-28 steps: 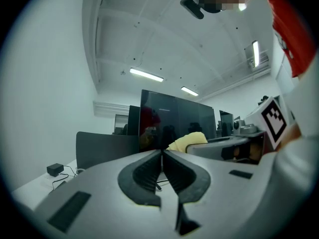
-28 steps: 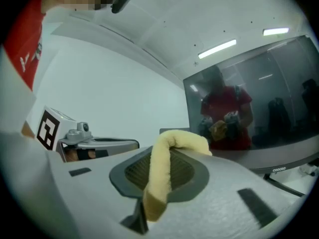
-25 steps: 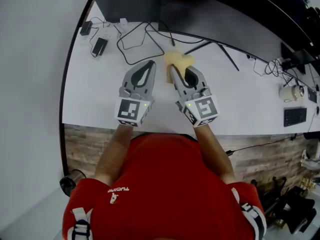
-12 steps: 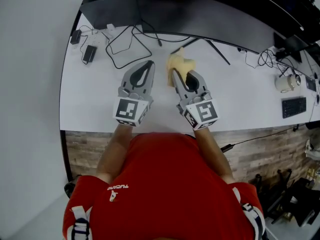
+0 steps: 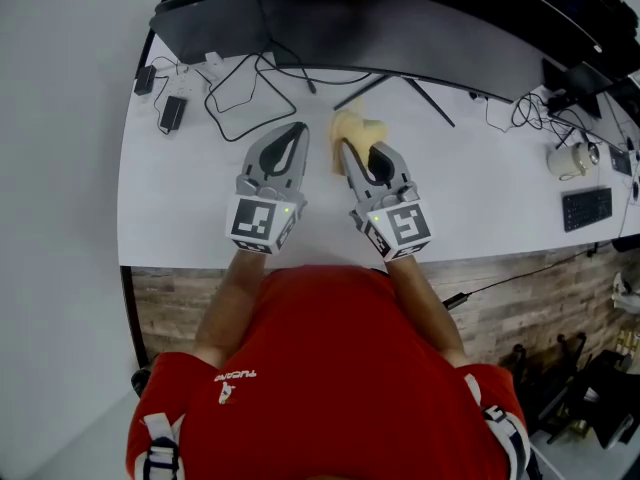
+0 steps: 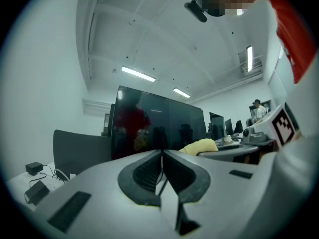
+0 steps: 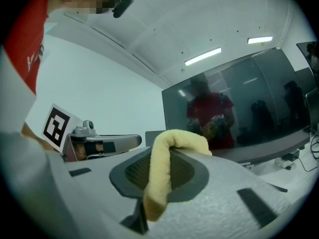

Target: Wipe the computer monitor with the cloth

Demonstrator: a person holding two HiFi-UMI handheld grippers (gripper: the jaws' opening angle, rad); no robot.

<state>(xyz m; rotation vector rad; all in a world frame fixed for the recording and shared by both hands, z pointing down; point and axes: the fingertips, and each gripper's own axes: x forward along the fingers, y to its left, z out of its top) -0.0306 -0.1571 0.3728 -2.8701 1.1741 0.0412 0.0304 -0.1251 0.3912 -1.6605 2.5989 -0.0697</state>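
Note:
A wide dark monitor [image 5: 420, 38] stands along the far side of the white desk [image 5: 480, 208]; it also fills the middle of the left gripper view [image 6: 159, 128] and the right gripper view [image 7: 239, 113]. My right gripper [image 5: 345, 148] is shut on a yellow cloth [image 5: 358, 130], which bulges past its tips just short of the screen. In the right gripper view the cloth [image 7: 164, 173] hangs pinched between the jaws. My left gripper [image 5: 298, 133] is beside it, shut with nothing in it, its jaws pressed together [image 6: 161, 156].
Black cables [image 5: 245, 93], a power adapter [image 5: 172, 113] and a plug strip lie at the desk's left back. The monitor's thin black legs [image 5: 420, 93] splay onto the desk. A white mug [image 5: 565, 160] and a small keyboard [image 5: 588, 209] sit far right. The desk's front edge [image 5: 300, 258] is at my waist.
Both grippers stay side by side with the cloth held. The view has shifted, so the monitor and cables sit lower and further left in the head view.

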